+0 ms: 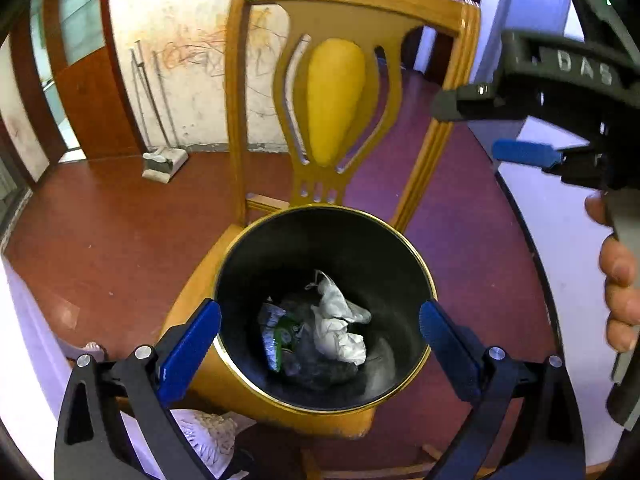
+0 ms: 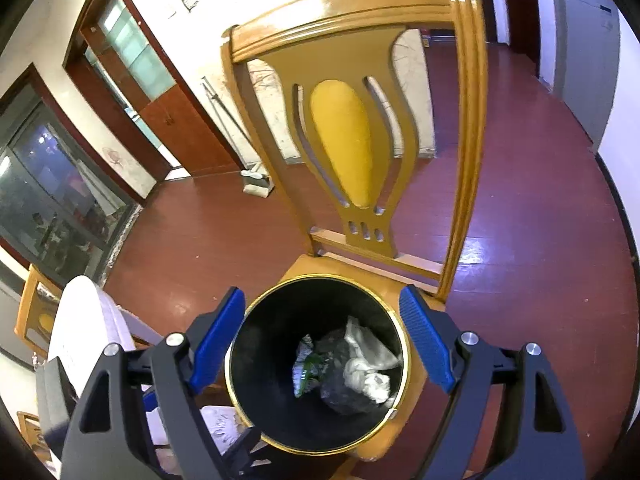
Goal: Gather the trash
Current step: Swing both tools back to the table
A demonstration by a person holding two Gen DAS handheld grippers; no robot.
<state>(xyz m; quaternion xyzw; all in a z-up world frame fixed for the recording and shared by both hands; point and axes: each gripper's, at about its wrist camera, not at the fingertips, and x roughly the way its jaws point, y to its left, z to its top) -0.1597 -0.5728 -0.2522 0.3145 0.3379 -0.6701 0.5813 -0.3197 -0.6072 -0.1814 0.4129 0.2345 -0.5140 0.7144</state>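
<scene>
Bin: a black bin with a gold rim stands upright, mouth up, on the seat of a wooden chair.
Trash: crumpled white paper and a green-printed wrapper lie at its bottom.
Left gripper: jaws wide apart, empty.
Right gripper: jaws apart, empty.
Writing: "DAS" on the right gripper's body.

The left gripper hangs with its blue jaws spread wide, nothing between the pads. Beyond and between them a black gold-rimmed bin on a wooden chair holds crumpled white paper and a green wrapper. The right gripper juts in above the right jaw.
</scene>
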